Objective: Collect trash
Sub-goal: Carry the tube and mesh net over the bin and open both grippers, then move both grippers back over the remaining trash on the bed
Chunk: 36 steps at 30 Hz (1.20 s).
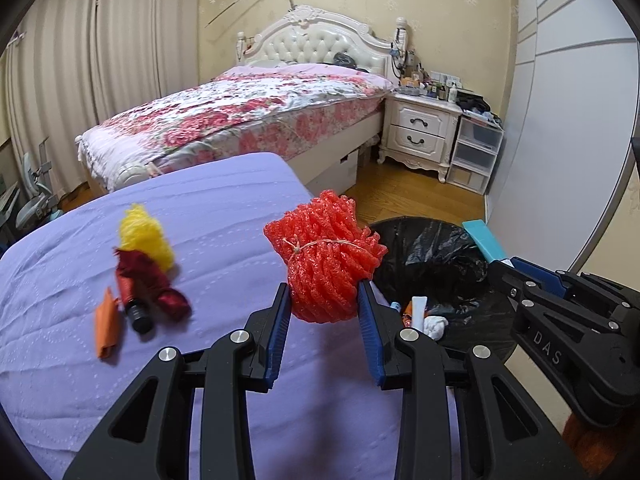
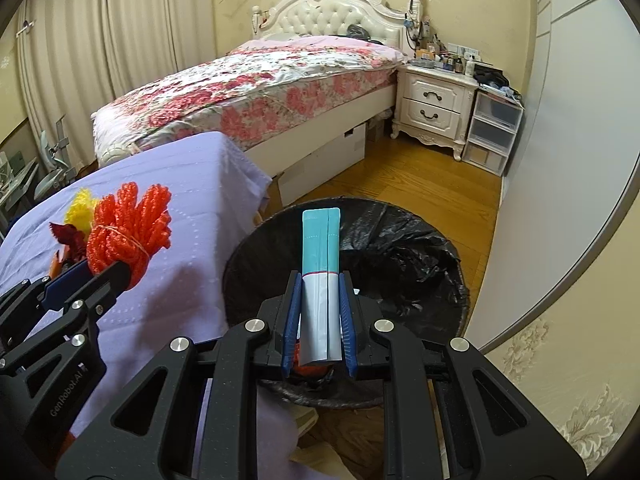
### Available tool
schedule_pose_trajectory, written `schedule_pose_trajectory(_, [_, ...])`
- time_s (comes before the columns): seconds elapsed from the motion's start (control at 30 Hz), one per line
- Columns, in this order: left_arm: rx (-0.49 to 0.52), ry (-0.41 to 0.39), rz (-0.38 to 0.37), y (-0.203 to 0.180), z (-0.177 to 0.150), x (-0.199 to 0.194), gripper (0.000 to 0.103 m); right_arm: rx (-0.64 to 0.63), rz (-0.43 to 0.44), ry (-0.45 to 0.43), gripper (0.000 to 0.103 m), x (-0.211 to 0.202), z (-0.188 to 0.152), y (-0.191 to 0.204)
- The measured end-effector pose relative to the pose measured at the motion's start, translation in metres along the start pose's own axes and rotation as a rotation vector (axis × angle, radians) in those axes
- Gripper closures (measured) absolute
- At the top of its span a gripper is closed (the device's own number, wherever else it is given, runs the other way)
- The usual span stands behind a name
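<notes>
We are in a bedroom with a wooden floor (image 2: 420, 188), a bed (image 1: 248, 108) under a floral cover, a white nightstand (image 1: 420, 128) and pleated curtains (image 1: 80, 60). In the foreground a surface draped in a lilac cloth (image 1: 200, 220) stands just beside a round bin lined with a black bag (image 2: 400, 248).

Left gripper (image 1: 324, 304): its blue pads are closed on the lower part of a bundle of orange foam netting (image 1: 324, 256), tied round the middle with a thin band. We hold the bundle above the edge of the lilac cloth, near the bin's rim. In the right wrist view the same bundle (image 2: 128, 228) appears at the left, clear of the bin.

Right gripper (image 2: 320, 308): its jaws are nearly closed and clamp a flat teal-and-silver packet (image 2: 320, 272). The packet stands upright between the pads, its teal end upward, directly over the bin's opening.

Inside the bin we see white wadded paper (image 1: 434, 326) and small scraps at the bottom.

Items lying on the lilac cloth: a yellow foam net (image 1: 146, 236), a dark red wrapper (image 1: 160, 280) touching it, a small dark-capped tube (image 1: 134, 304) against the wrapper, and an orange scrap (image 1: 106, 328) just beside the tube.
</notes>
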<state>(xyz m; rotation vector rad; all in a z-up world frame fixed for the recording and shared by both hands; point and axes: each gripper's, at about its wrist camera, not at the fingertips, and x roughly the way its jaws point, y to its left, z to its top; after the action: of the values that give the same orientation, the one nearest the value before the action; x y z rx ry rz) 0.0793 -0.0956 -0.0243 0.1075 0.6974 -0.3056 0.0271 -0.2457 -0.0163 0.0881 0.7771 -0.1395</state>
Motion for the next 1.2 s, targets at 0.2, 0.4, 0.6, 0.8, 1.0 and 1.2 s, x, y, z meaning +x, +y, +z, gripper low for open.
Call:
schedule_pose_trajectory(0.2, [0.045,0.016,0.004,-0.023,0.008,0.021,0.069,0.030,-0.018,0.002,0.085,0.011,0.005,-0.017])
schedule_pose_trajectory(0.4, [0.065,0.041,0.014,-0.034,0.014,0.041,0.069,0.061,-0.024,0.009,0.084,0.022,0.009,-0.029])
schedule_pose_trajectory(0.6, [0.071,0.062,0.022,-0.041,0.016,0.053,0.069,0.078,-0.027,0.026,0.084,0.034,0.009,-0.035])
schedule_pose_trajectory(0.8, [0.077,0.063,0.021,-0.046,0.019,0.056,0.068,0.095,-0.031,0.037,0.083,0.043,0.009,-0.040])
schedule_pose_trajectory(1.0, [0.081,0.063,0.017,-0.049,0.017,0.055,0.059,0.112,-0.040,0.026,0.072,0.044,0.009,-0.043])
schedule_pose_trajectory(1.2, [0.067,0.049,0.016,-0.046,0.019,0.052,0.042,0.126,-0.057,0.009,0.060,0.038,0.009,-0.049])
